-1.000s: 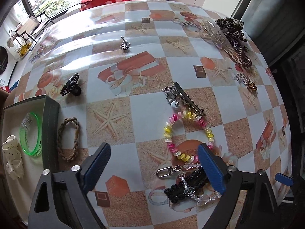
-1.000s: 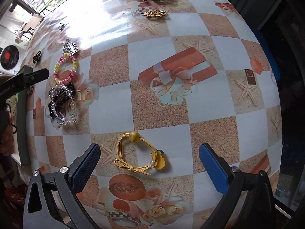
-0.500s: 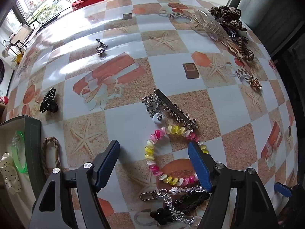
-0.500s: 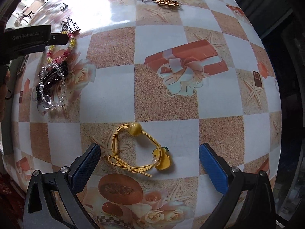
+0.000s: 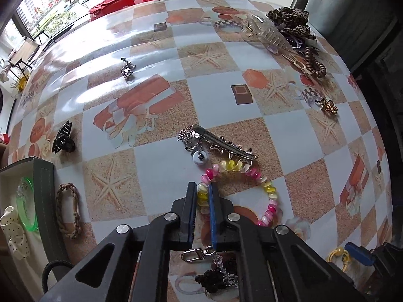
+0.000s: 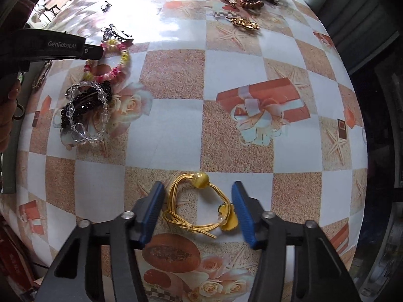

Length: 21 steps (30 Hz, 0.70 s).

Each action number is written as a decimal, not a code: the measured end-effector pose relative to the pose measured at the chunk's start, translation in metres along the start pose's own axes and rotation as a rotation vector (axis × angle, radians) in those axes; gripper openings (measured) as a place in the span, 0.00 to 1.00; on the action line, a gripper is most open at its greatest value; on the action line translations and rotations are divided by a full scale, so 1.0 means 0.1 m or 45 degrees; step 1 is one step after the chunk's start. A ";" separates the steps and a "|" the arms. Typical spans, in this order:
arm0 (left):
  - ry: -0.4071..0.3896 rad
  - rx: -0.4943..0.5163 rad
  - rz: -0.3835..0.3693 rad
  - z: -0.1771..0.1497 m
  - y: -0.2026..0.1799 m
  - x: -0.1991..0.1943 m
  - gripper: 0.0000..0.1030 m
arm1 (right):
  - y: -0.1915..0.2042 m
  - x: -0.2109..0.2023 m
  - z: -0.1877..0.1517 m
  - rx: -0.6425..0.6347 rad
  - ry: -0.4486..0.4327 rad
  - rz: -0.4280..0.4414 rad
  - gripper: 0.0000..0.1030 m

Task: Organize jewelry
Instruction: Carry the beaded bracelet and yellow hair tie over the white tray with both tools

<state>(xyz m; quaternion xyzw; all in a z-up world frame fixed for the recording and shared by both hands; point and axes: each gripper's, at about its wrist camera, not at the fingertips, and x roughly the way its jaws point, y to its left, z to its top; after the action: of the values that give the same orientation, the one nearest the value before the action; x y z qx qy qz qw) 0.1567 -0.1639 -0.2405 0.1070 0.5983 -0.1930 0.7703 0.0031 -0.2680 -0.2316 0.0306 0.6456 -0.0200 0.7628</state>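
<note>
My left gripper (image 5: 202,188) is shut on the near-left part of a pink and yellow bead bracelet (image 5: 267,188) that lies on the table; it also shows in the right wrist view (image 6: 118,63). My right gripper (image 6: 199,193) is partly closed, its blue pads on either side of a yellow elastic hair tie (image 6: 199,201) with a yellow bead, the right pad touching or nearly touching it. A grey jewelry box (image 5: 42,196) at the left edge holds a green bangle (image 5: 25,203) and a dotted white bow (image 5: 12,231).
A silver spiked clip (image 5: 221,143) lies just beyond the bracelet. A braided brown band (image 5: 69,209), a black claw clip (image 5: 63,138), a black and clear bead pile (image 6: 85,105), a gold charm (image 5: 328,105) and a heap of hair accessories (image 5: 289,32) lie around.
My left gripper moved forward over the bracelet and closed on it. My right gripper moved forward to the yellow hair tie and narrowed around it.
</note>
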 end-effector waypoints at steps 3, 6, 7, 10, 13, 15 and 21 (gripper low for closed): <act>-0.012 -0.016 -0.022 -0.01 0.04 -0.04 0.12 | 0.01 0.00 0.08 -0.003 0.005 0.015 0.05; -0.038 -0.039 -0.060 -0.03 0.08 -0.14 0.12 | 0.03 0.01 0.13 0.032 0.003 0.054 0.04; -0.048 -0.043 -0.069 -0.04 0.10 -0.18 0.12 | -0.01 -0.02 0.13 0.054 -0.005 0.082 0.03; -0.077 -0.064 -0.092 -0.07 0.15 -0.31 0.12 | -0.21 -0.15 0.20 0.143 -0.022 0.186 0.03; -0.101 -0.100 -0.115 -0.10 0.24 -0.43 0.12 | -0.40 -0.21 0.37 0.234 -0.026 0.254 0.03; -0.122 -0.113 -0.117 -0.08 0.28 -0.50 0.12 | -0.50 -0.26 0.41 0.283 -0.031 0.286 0.03; -0.175 -0.165 -0.115 -0.17 0.46 -0.73 0.12 | -0.54 -0.41 0.50 0.317 -0.063 0.338 0.03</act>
<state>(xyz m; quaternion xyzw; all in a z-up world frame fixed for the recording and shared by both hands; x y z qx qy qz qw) 0.1461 -0.1036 -0.1778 0.0162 0.5595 -0.1954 0.8053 0.0421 -0.3264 -0.1842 0.2093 0.6094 0.0006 0.7647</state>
